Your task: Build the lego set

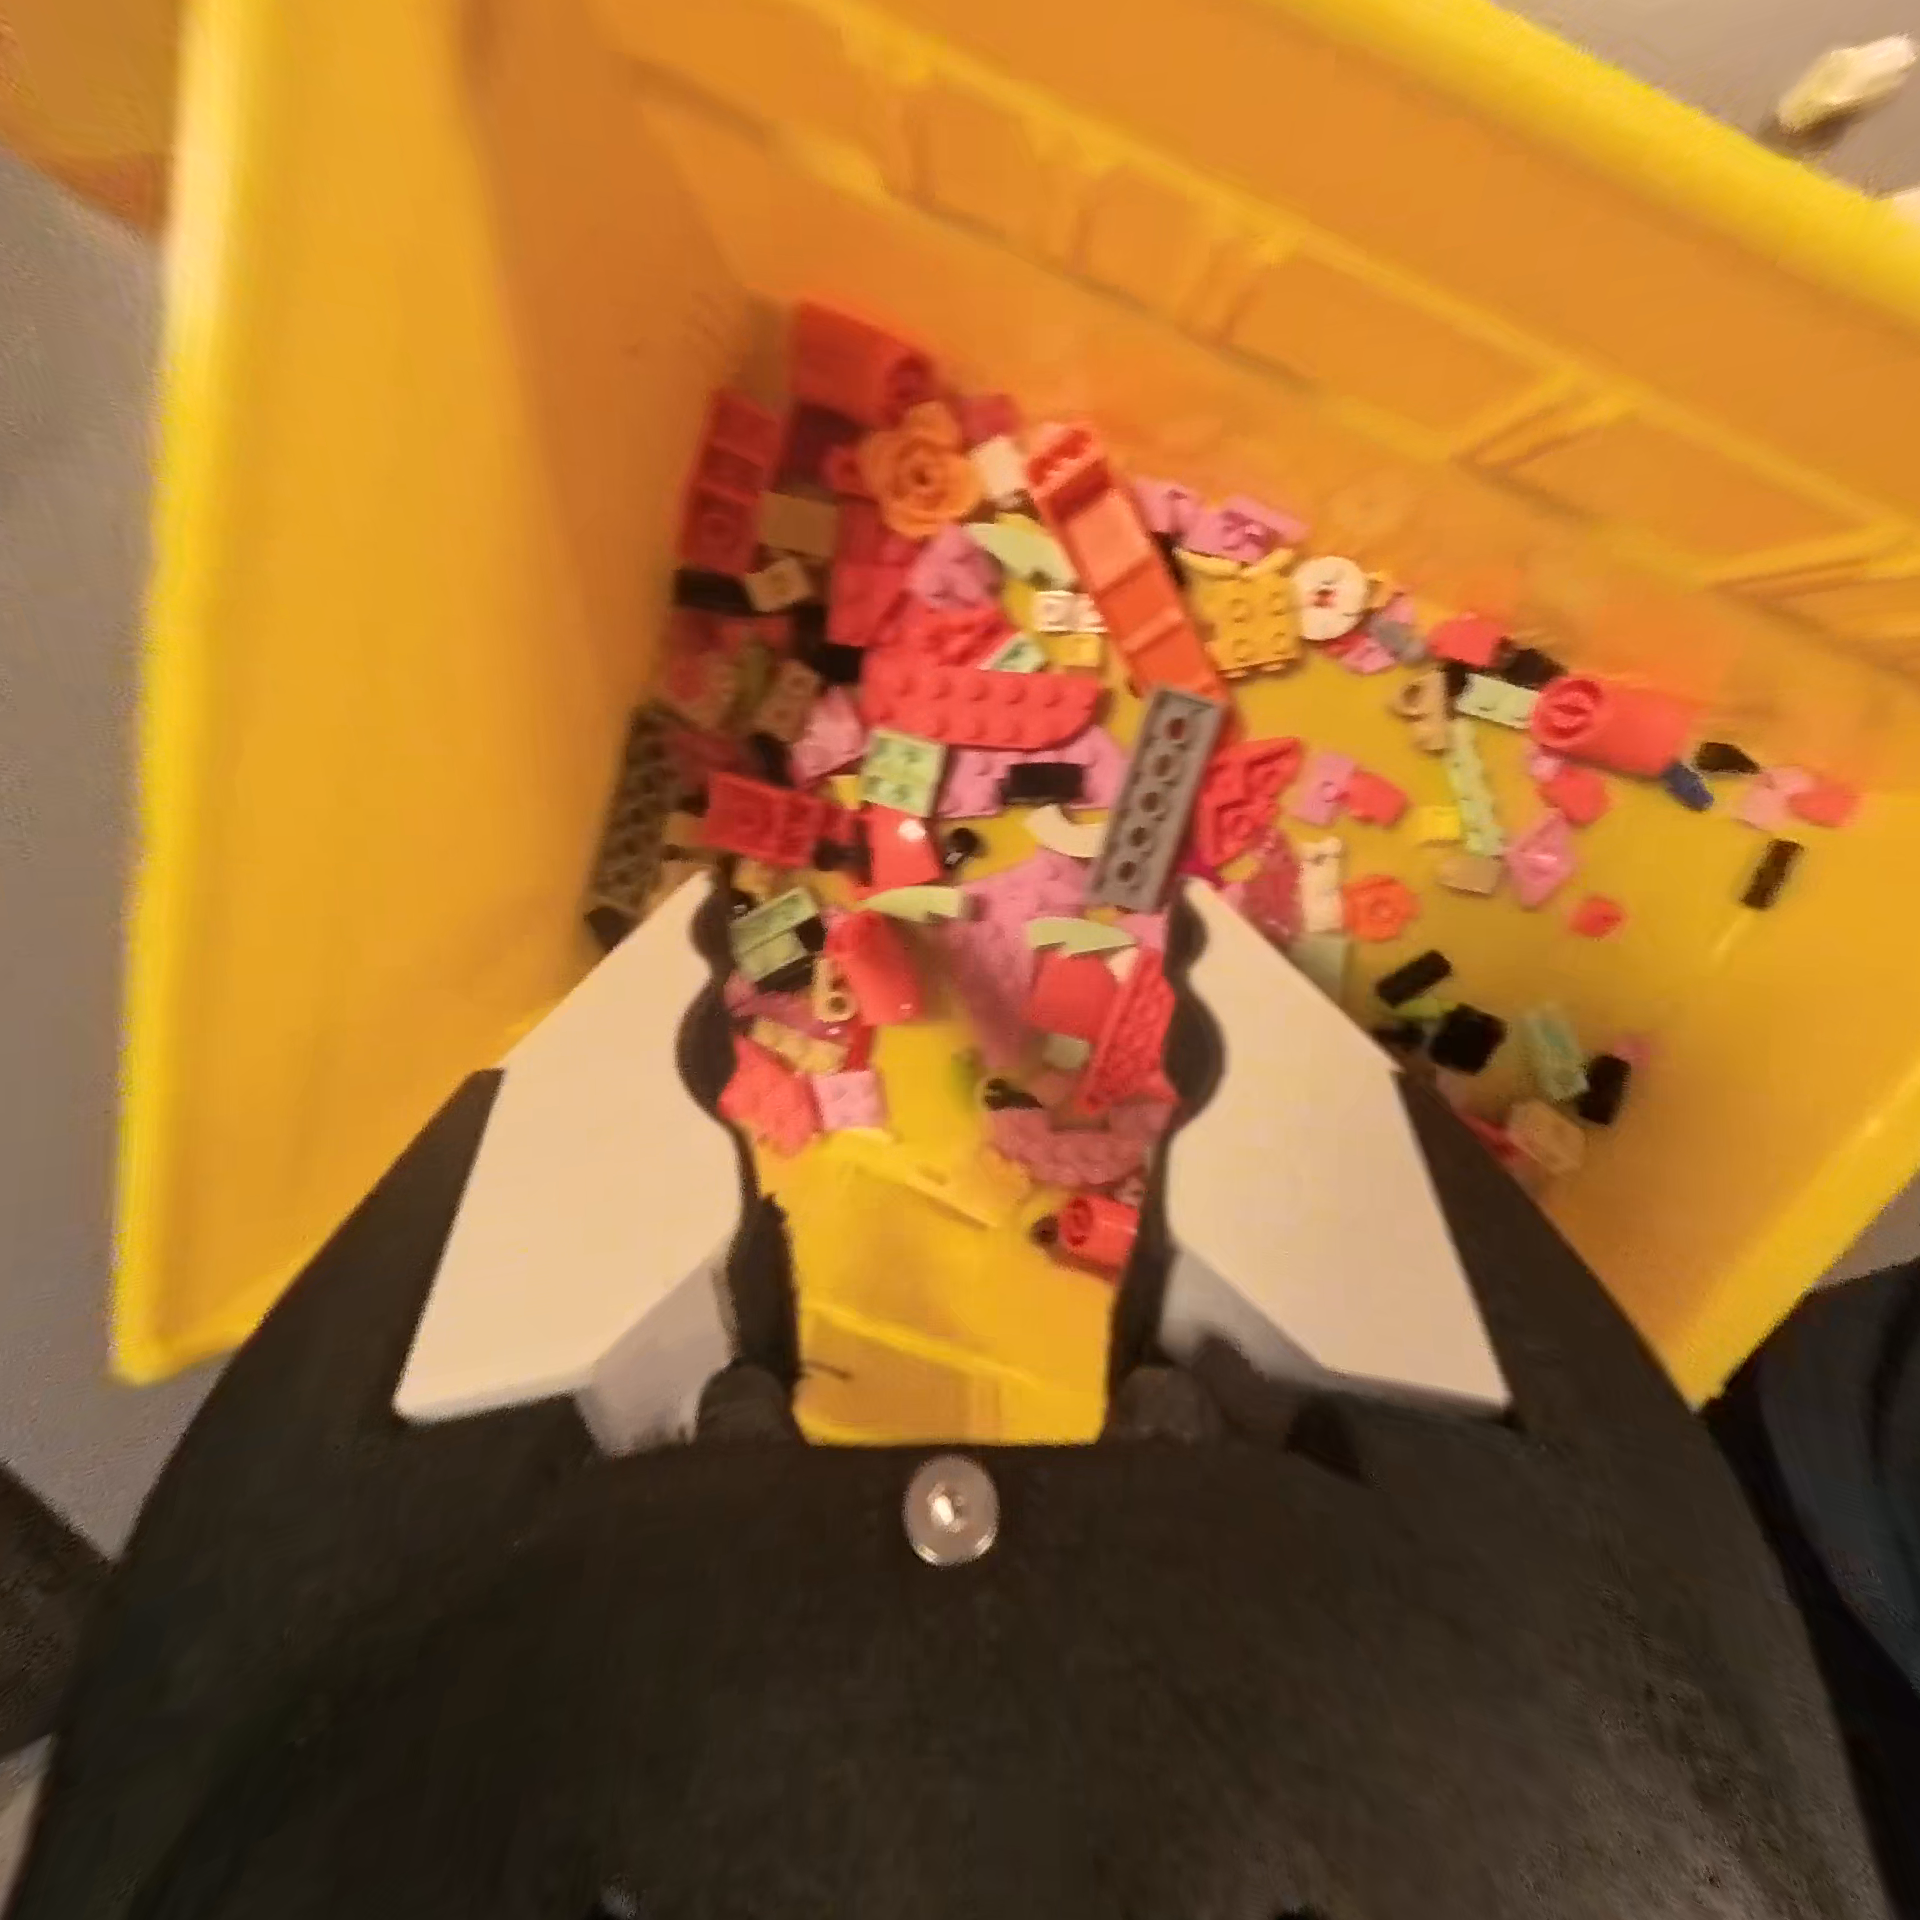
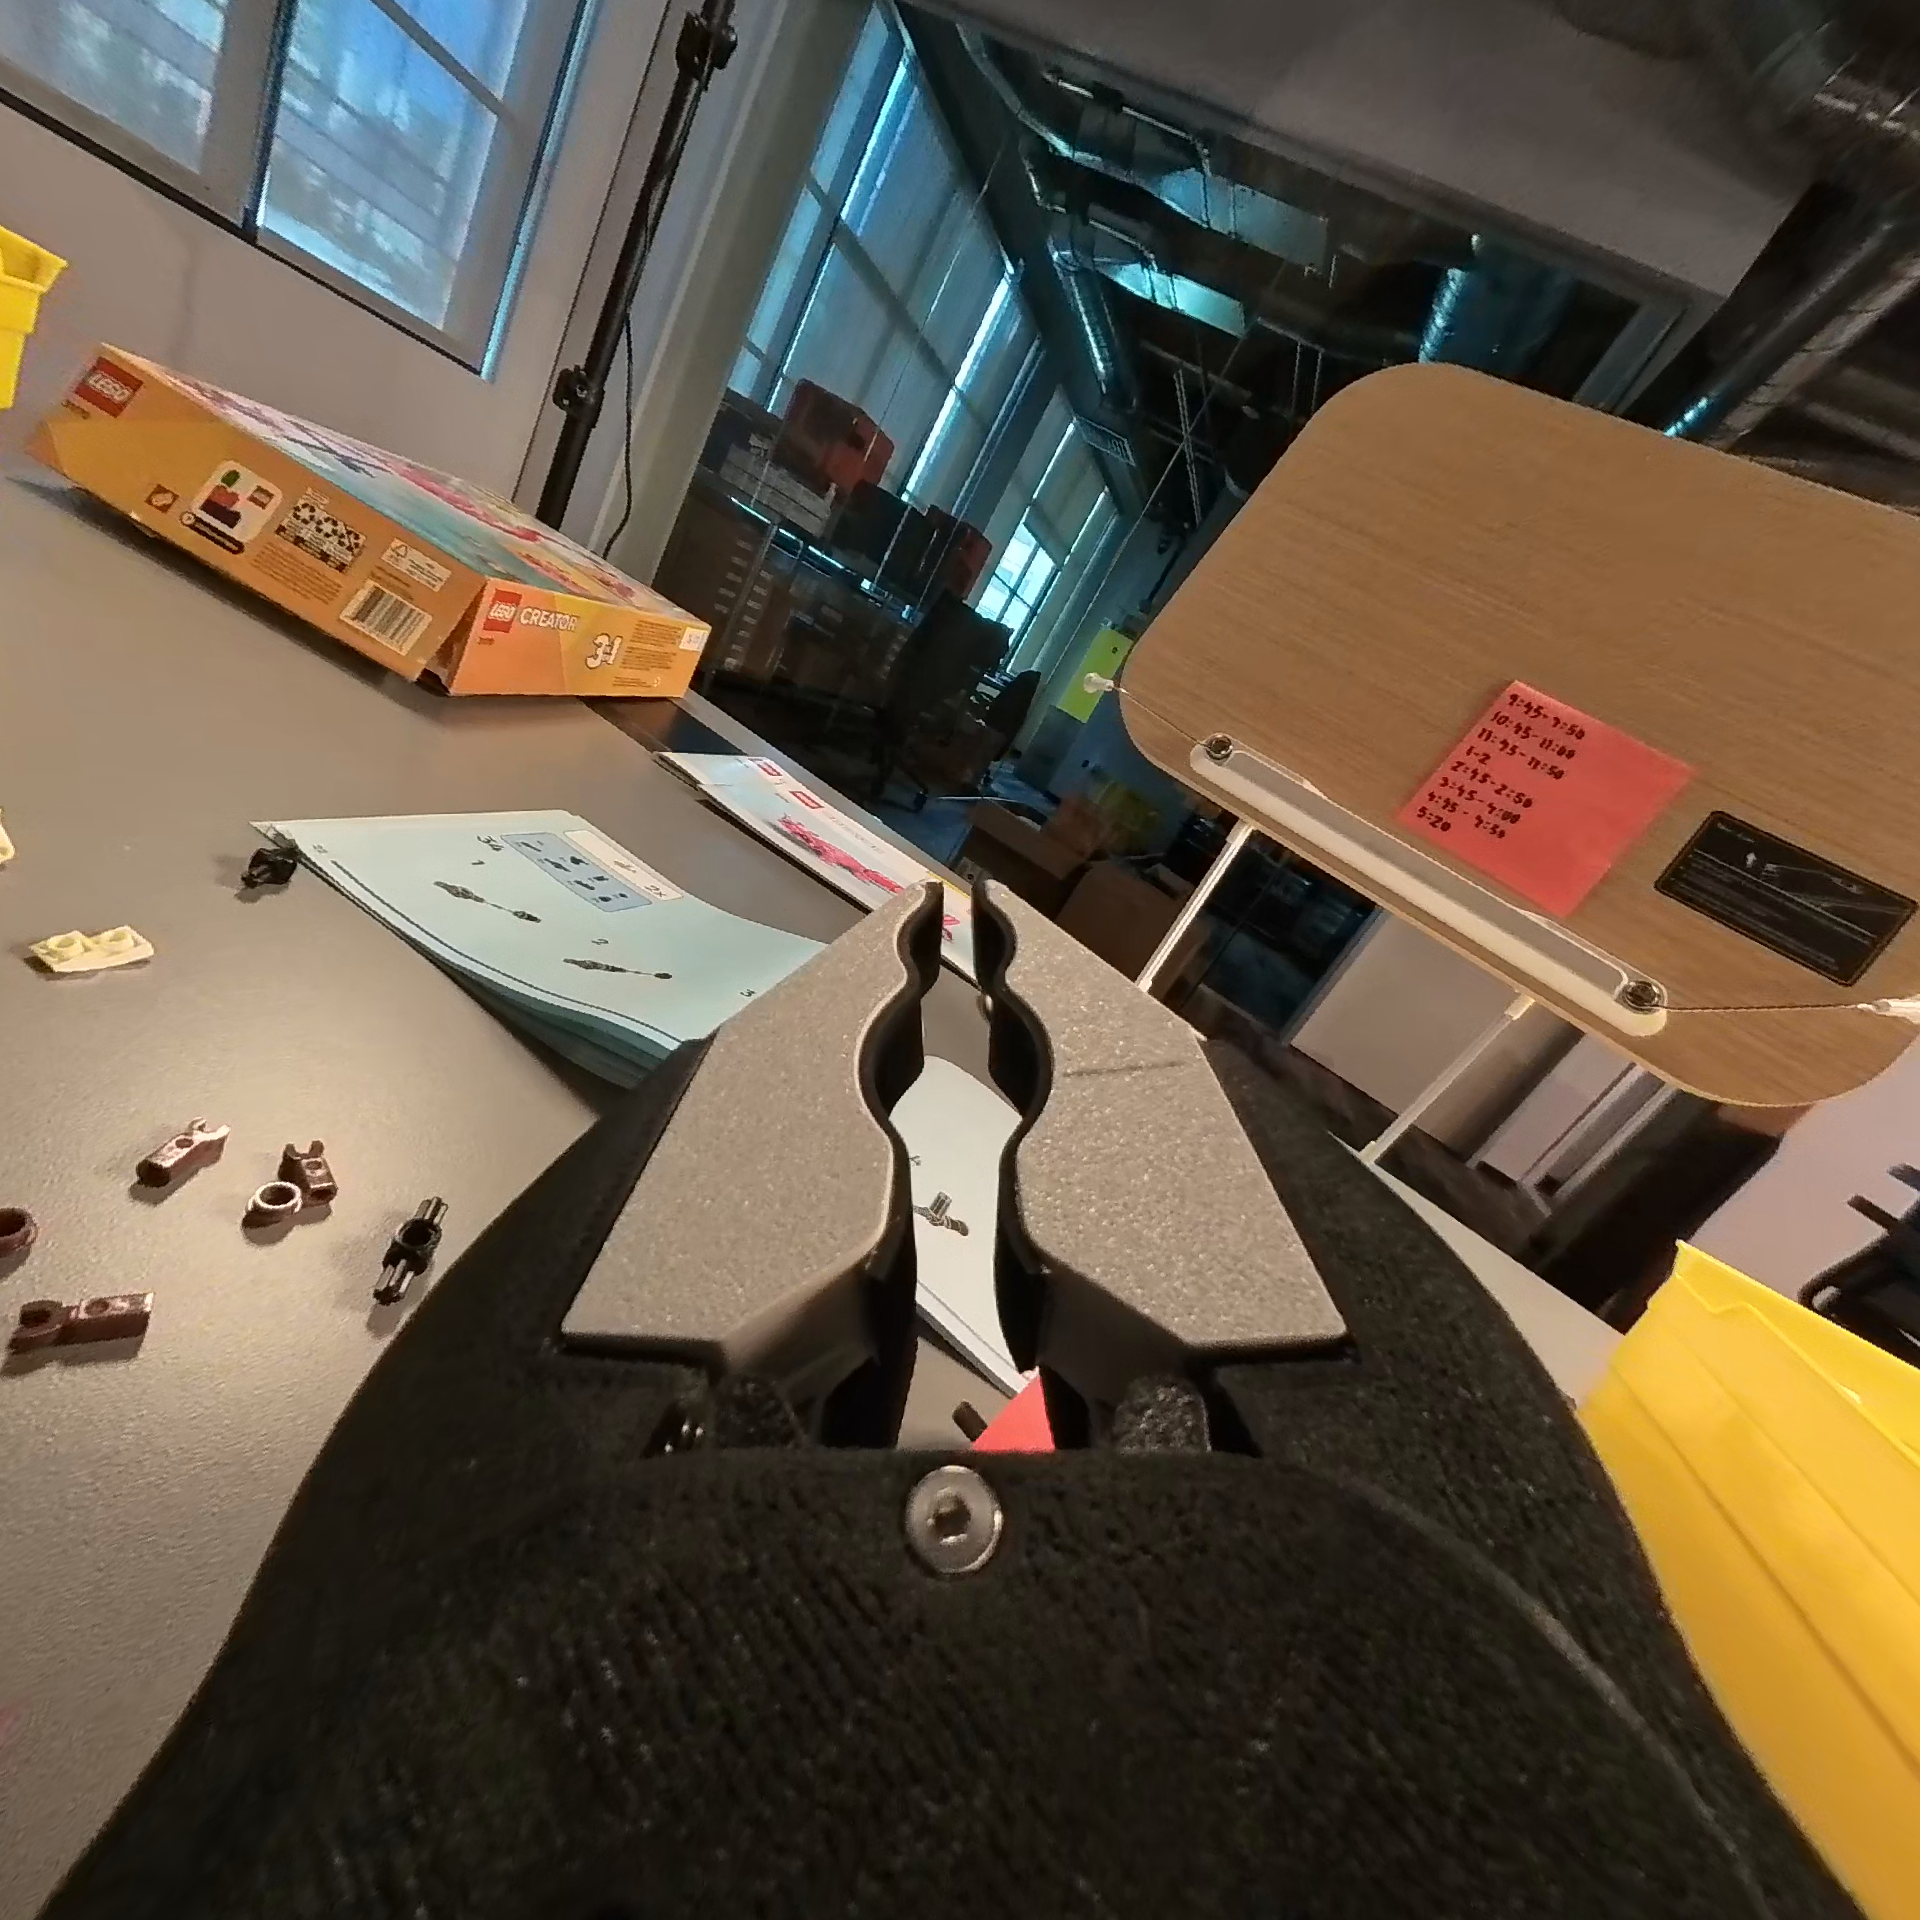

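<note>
**Left tongs spread over a bin of bricks, right tongs nearly closed above the counter**

The left tongs [image 1: 940, 904] reach into a yellow bin [image 1: 416, 623] with their fingers [image 1: 623, 1039] spread wide and nothing pressed between them. The picture is blurred. Under and ahead of the tips lies a heap of small toy bricks [image 1: 935, 727] in red, pink, pale green, black and orange, thickest in the bin's corner ahead and to the left of the tongs. A grey plate with holes [image 1: 1158, 800] lies just ahead of the right-hand finger, a long orange brick [image 1: 1117, 571] beyond it, and an orange flower piece [image 1: 925, 478] farther still.

The right tongs [image 2: 961, 894] hang over a dark counter [image 2: 260, 727], their fingers [image 2: 831, 1091] almost together with only a thin slit at the tips, and nothing shows in that slit. An open pale-blue booklet [image 2: 540, 925] lies just left of the tips. Small dark pieces [image 2: 301, 1179] are scattered farther left. An orange toy box [image 2: 364, 540] lies ahead to the left, well apart. Another yellow bin [image 2: 1766, 1507] stands close on the right, and a wooden board with a pink note [image 2: 1538, 795] rises ahead to the right.
</note>
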The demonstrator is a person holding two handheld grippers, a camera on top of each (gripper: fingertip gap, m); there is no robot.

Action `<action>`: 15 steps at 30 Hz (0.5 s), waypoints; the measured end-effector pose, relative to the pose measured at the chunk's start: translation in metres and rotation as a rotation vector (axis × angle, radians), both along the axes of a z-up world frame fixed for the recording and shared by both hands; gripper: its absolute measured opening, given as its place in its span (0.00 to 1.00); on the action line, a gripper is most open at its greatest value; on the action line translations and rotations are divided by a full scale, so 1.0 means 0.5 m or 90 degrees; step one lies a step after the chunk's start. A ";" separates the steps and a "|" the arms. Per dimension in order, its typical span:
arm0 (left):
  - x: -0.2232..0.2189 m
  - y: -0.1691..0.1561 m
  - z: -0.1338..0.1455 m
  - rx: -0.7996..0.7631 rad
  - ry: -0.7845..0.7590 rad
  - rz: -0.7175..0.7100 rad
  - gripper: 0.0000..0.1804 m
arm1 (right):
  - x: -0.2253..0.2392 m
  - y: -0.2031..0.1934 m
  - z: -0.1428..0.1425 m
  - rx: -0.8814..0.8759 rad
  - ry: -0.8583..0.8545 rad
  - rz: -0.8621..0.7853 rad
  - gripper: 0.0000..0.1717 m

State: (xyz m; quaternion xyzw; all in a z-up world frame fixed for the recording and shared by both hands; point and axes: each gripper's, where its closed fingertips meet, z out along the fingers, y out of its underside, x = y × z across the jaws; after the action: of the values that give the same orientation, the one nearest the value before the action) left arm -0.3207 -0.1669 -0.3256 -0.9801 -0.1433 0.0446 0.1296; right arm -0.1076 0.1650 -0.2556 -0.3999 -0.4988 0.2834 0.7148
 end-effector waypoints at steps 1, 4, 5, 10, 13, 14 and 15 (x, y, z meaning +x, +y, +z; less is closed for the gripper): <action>-0.013 0.000 0.010 0.007 0.008 0.010 0.38 | 0.000 0.000 0.000 0.000 0.000 0.001 0.02; -0.010 0.020 0.027 0.054 -0.057 0.006 0.17 | 0.000 -0.002 0.000 -0.001 0.000 0.005 0.01; -0.012 0.024 0.028 0.056 -0.072 0.006 0.10 | 0.000 -0.004 0.000 -0.001 -0.001 0.007 0.01; -0.082 0.010 0.000 -0.024 -0.014 0.015 0.00 | 0.000 -0.009 0.001 -0.003 0.001 0.017 0.00; -0.112 0.003 -0.028 -0.074 0.010 0.013 0.00 | 0.001 -0.009 0.002 -0.006 0.004 0.020 0.00; -0.125 -0.002 -0.036 -0.094 0.025 0.012 0.00 | 0.002 -0.009 0.002 -0.007 0.005 0.021 0.00; -0.135 -0.007 -0.043 -0.111 0.036 0.013 0.00 | 0.002 -0.010 0.003 -0.009 0.006 0.023 0.00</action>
State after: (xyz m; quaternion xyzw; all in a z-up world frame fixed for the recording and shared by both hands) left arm -0.3882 -0.1707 -0.3471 -0.9845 -0.1454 0.0859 0.0470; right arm -0.1066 0.1601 -0.2541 -0.3943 -0.5003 0.3015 0.7094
